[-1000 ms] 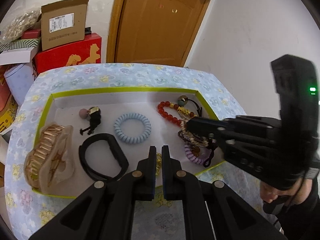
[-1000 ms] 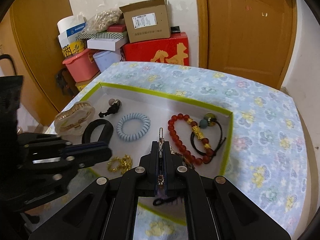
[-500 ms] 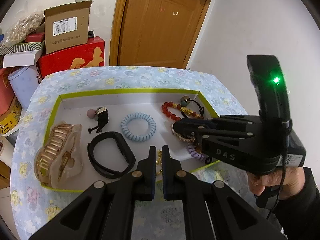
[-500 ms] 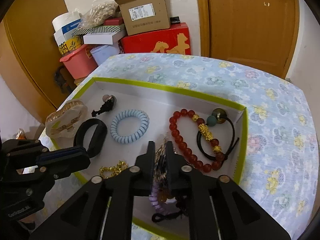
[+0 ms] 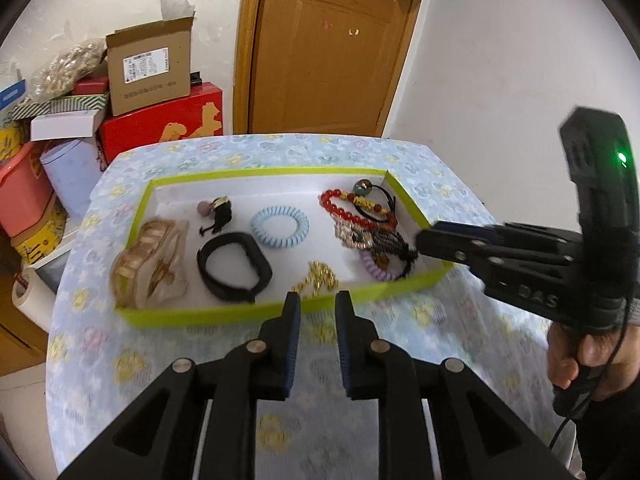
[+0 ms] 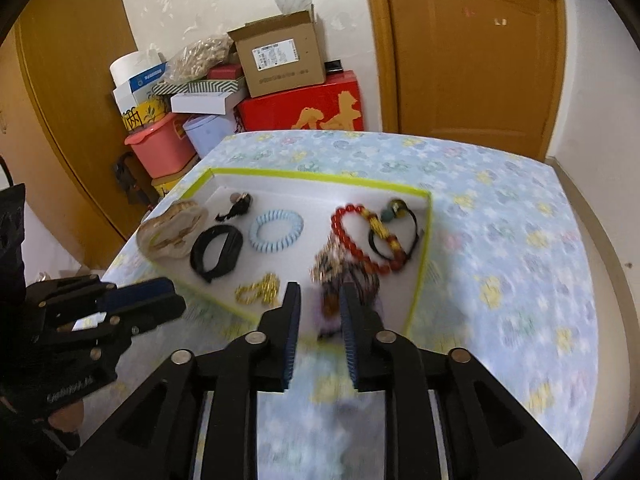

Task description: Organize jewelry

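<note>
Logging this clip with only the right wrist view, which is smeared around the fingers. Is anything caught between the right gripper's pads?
Observer: No. Side-on from the left wrist view, the right gripper has its tips by the right wall of the green-rimmed white tray. Its jaws are opening and nothing hangs from them.
Operator: What is the blurred clump in front of me?
Observer: A purple coiled hair tie under a dark braided bracelet with gold trim, lying in the tray's near right corner.
Operator: And the left gripper?
Observer: The left gripper is empty, jaws opening, just short of the tray's near wall. A gold chain lies in the tray beyond it.
</note>
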### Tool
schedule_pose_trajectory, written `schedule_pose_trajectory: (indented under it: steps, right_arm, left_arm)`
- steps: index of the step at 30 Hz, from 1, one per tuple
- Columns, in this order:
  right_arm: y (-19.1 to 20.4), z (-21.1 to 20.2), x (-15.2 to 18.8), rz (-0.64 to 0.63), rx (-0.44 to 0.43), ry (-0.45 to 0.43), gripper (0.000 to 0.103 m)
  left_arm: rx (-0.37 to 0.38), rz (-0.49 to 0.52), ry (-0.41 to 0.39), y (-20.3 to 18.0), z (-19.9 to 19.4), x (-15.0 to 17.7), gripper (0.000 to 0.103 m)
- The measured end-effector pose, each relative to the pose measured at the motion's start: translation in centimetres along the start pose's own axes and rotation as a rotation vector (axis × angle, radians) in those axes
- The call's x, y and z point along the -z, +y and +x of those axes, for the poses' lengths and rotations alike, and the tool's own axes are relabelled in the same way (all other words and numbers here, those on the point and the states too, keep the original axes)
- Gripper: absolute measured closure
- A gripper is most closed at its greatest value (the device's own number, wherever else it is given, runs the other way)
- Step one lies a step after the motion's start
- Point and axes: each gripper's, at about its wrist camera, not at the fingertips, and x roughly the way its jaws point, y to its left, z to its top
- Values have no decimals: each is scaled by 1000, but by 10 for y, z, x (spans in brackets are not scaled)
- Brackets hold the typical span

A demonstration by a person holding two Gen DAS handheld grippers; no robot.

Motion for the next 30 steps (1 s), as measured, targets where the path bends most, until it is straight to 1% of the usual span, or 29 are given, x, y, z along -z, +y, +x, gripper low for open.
schedule_pose_trajectory:
  steps: [7, 11, 13, 17, 22, 25, 30]
  right_arm:
    - [21, -38, 43, -26, 55, -2, 76]
    - [32, -55, 62, -35, 73, -11, 71]
    - [37, -63, 69, -35, 78, -19, 70]
    - [46, -73, 81, -40, 84, -25, 70]
    - [54, -79, 92, -42, 84, -22, 70]
    - [55, -79, 96, -38, 82, -16, 70]
    - [55, -79, 98, -36, 83, -10, 70]
  left_arm:
    - [-68, 10, 3, -11, -25, 31, 83]
    - [-106, 6, 0, -14, -39, 48, 83]
    - [-118, 0, -1, -15, -45, 56, 83]
    - [-143, -9, -5, -17, -55, 68, 83]
    - [-148, -26, -2, -18, -62, 78, 83]
    - [-161, -28, -2, -18, -63, 83, 83]
    - [-162, -31, 4, -18, -64, 86, 83]
